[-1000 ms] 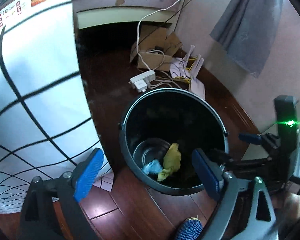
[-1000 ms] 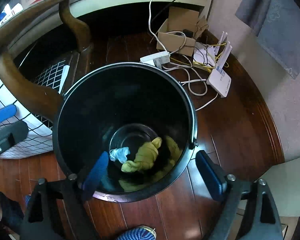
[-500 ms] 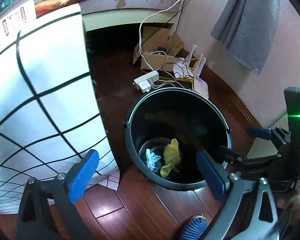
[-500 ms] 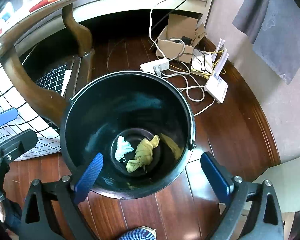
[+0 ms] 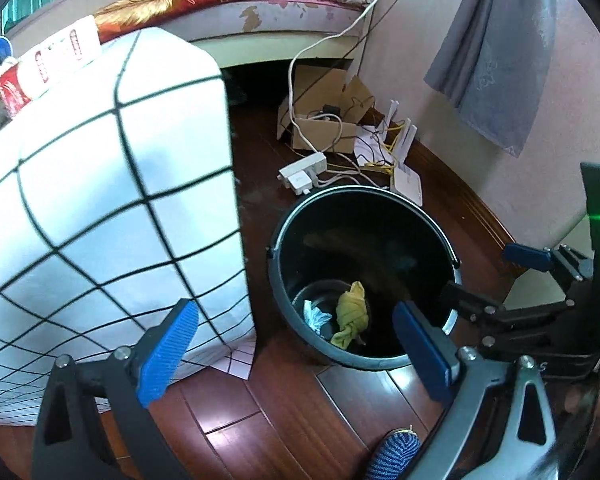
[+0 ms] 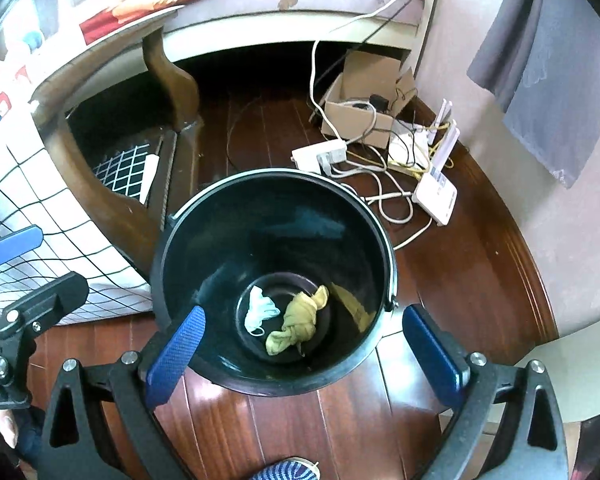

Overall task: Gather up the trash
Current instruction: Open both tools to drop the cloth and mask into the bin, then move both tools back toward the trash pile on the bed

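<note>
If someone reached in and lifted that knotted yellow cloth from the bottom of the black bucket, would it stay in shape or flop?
The knotted yellow cloth would probably flop: it looks like soft fabric with loose, creased ends. The knot in its middle should keep it bundled. It likely weighs little, lying crumpled beside the white crumpled scrap in the black round bucket.

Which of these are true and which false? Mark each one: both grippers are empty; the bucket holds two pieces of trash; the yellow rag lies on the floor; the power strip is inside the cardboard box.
1. Both grippers are empty. True: the left gripper and right gripper stand open with nothing between their pads.
2. The bucket holds two pieces of trash. True: a white mask and a yellow rag lie at its bottom.
3. The yellow rag lies on the floor. False: it is inside the bucket.
4. The power strip is inside the cardboard box. False: it lies on the floor in front of the box.
</note>
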Demonstrator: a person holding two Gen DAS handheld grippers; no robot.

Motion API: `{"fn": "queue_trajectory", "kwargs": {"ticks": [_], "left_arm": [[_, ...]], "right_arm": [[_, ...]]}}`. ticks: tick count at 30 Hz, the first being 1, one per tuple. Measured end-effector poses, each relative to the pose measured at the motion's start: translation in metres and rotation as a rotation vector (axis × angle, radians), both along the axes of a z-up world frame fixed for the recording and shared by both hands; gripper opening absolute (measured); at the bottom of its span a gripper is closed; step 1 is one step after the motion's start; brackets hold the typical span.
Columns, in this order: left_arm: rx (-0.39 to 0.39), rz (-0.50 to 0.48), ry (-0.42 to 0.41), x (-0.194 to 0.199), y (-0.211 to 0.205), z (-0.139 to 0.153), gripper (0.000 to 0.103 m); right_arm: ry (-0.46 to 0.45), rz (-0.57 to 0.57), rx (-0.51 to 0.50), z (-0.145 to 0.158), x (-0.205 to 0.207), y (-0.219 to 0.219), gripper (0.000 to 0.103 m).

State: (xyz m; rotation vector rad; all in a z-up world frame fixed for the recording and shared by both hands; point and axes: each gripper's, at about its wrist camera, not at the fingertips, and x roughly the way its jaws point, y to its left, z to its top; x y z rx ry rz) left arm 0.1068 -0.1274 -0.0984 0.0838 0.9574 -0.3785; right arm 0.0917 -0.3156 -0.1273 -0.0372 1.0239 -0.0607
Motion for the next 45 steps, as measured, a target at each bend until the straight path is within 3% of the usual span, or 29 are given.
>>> {"fn": "queue_trajectory", "kwargs": {"ticks": [17, 31, 37, 45], "left_arm": [[-0.031, 0.120, -0.114, -0.019, 0.068, 0.066, 0.099], [-0.046, 0.359, -0.247, -0.027, 0.179, 0.102, 0.099], [-0.056, 0.503, -0.280, -0.026, 0.249, 0.105, 0.099], [-0.037, 0.614, -0.279, -0.017, 0.303, 0.097, 0.098]], "right_arm": [[-0.163, 0.083, -0.010, 0.080, -0.007, 0.058, 0.101], [-0.375, 0.291, 0.010, 0.143, 0.010, 0.173, 0.103], [-0.347, 0.362, 0.038, 0.145, 0.032, 0.228, 0.103], [-0.349, 0.429, 0.066, 0.151, 0.058, 0.291, 0.103]]}}
